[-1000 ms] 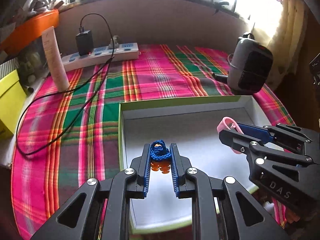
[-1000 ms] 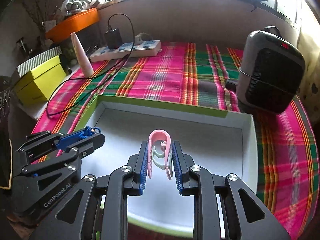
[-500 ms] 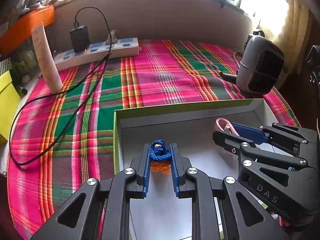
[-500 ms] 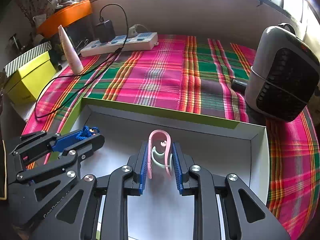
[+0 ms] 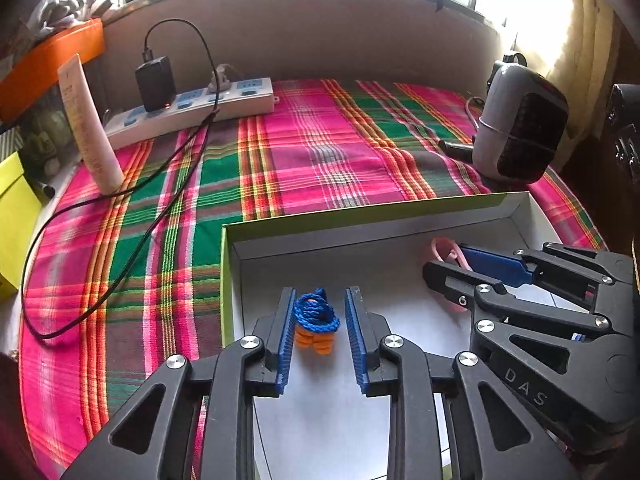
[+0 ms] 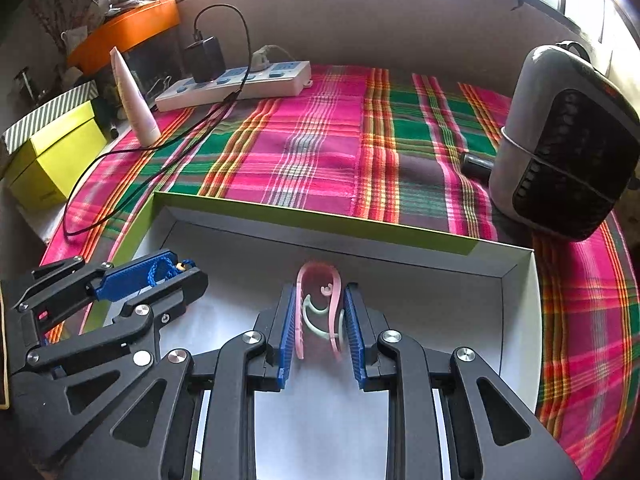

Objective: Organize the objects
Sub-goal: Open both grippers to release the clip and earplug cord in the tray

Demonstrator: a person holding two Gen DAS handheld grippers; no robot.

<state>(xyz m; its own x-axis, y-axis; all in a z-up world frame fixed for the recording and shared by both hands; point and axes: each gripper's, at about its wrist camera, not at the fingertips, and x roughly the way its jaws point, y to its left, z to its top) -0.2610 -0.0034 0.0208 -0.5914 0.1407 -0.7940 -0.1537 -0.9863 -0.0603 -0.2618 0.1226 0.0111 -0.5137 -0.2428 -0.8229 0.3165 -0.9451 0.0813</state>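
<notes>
A small blue-and-orange knitted toy (image 5: 316,322) stands between the fingers of my left gripper (image 5: 320,292), over the white floor of a green-rimmed box (image 5: 360,210). The jaws are opening: the toy leans on the left pad and a gap shows at the right pad. My right gripper (image 6: 320,288) holds a pink clip (image 6: 318,304) with a pale green hook inside it. Its jaws are opening too, but the pads still touch the clip's arms. In the left wrist view the right gripper (image 5: 440,264) reaches in from the right; the right wrist view has the left gripper (image 6: 188,272) at the left.
On the plaid cloth (image 5: 320,152) behind the box lie a white power strip (image 5: 192,108) with a black charger and a long cable (image 5: 132,248). A pale tube (image 5: 90,128) stands at the left, a grey heater (image 5: 520,132) at the right, a yellow box (image 6: 52,152) far left.
Both grippers' jaws have parted a little. The toy now has a gap beside it at the right pad, and the pink clip's arms have spread wider. Both views shifted slightly over the box.
</notes>
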